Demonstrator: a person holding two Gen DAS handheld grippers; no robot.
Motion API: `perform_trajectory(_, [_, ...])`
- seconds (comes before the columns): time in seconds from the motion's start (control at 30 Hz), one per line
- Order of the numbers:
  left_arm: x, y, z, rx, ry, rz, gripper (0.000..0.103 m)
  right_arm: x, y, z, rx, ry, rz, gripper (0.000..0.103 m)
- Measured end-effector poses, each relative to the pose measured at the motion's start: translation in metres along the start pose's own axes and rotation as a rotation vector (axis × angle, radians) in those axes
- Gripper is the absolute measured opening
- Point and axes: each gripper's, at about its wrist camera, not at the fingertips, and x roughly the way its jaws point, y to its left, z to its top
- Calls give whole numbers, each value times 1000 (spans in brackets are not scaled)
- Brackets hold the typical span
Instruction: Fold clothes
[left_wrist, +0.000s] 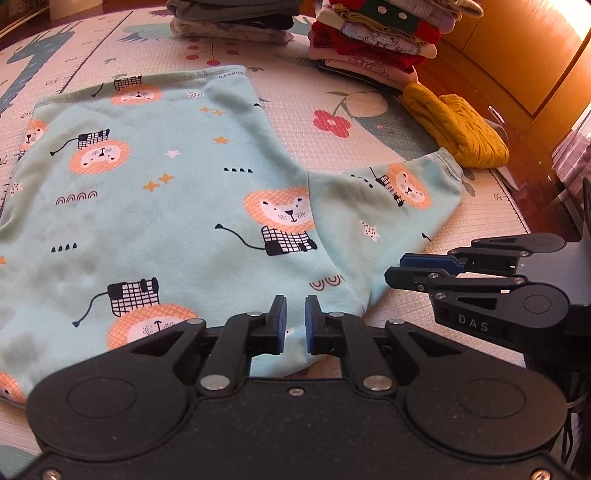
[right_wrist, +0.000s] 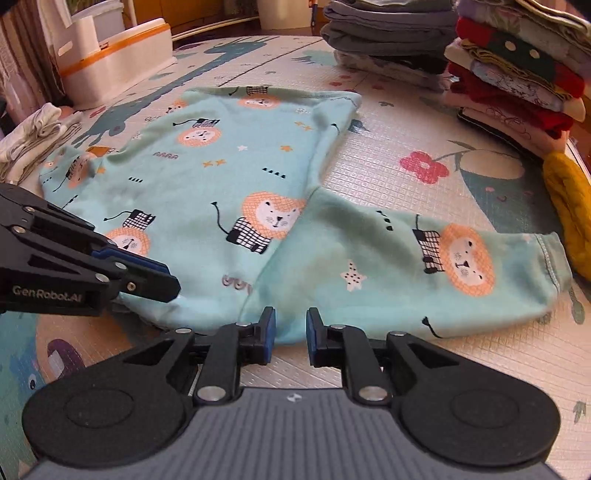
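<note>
A mint-green shirt (left_wrist: 166, 192) (right_wrist: 221, 166) printed with lions lies flat on the play mat (left_wrist: 332, 155), one sleeve (left_wrist: 399, 206) (right_wrist: 406, 266) stretched out to the right. My left gripper (left_wrist: 295, 325) (right_wrist: 173, 280) hovers at the shirt's near edge, its blue-padded fingers a narrow gap apart with fabric showing between them. My right gripper (right_wrist: 291, 328) (left_wrist: 395, 269) sits just to the right, at the near edge where the sleeve joins the body. It is also slightly open, and nothing is pinched in it.
Two stacks of folded clothes (left_wrist: 380, 40) (left_wrist: 229, 18) stand at the back of the mat. A mustard knit garment (left_wrist: 454, 125) lies beside the sleeve cuff. A white storage box (right_wrist: 110, 55) and a pale cloth pile (right_wrist: 33, 136) are at the left. Wooden furniture (left_wrist: 517, 55) borders the right.
</note>
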Motion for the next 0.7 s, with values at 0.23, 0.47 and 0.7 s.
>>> perform_trajectory(0.23, [27, -23, 2, 67, 26, -13, 7, -2, -26, 8, 106, -44, -44, 20])
perform_trajectory(0.47, [42, -33, -3, 153, 37, -30, 8, 15, -29, 5, -12, 42, -95, 17])
perform_trajectory(0.7, [42, -32, -5, 170, 25, -14, 13, 8, -63, 2, 97, 40, -118, 17])
